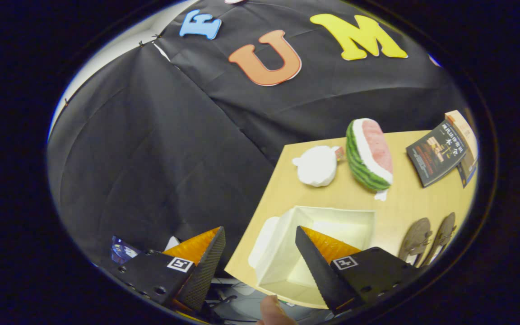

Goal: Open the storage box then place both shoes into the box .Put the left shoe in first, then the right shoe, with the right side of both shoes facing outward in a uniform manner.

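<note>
A pale cream plastic storage box [332,221] sits on the light tan wooden table [404,203]. Beyond the box: green-striped, pink-fleshed watermelon slice toy [370,155], white plush toy [316,165]. Beside it: two brown shoes [427,237].

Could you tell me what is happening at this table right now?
A person holds a gripper above the table's corner, its fingers spread apart and holding nothing. Below them the white storage box sits open and looks empty, its lid off to one side. The two brown shoes lie together on the table beside the box, not yet picked up. A fingertip shows near the fingers.
</note>
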The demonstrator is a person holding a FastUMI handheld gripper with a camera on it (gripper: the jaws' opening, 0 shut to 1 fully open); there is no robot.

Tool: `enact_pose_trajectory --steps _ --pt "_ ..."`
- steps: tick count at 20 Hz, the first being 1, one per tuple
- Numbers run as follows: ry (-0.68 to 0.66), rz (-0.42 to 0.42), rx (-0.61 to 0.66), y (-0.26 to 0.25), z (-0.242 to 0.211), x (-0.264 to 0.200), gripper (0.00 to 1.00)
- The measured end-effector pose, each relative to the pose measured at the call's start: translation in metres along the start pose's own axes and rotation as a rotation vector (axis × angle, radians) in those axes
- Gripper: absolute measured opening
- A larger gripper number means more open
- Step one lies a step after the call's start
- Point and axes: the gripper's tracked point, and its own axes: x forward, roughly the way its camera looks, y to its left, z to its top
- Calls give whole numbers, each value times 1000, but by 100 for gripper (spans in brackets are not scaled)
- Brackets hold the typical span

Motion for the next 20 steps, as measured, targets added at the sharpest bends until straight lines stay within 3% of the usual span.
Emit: enact_pose_trajectory --steps 11,15,20 --pt "128 -236 70 -212 -69 -57 96" --pt "210 -305 45 -269 -105 -59 96" --pt "307 -342 102 -307 -151 -55 96"
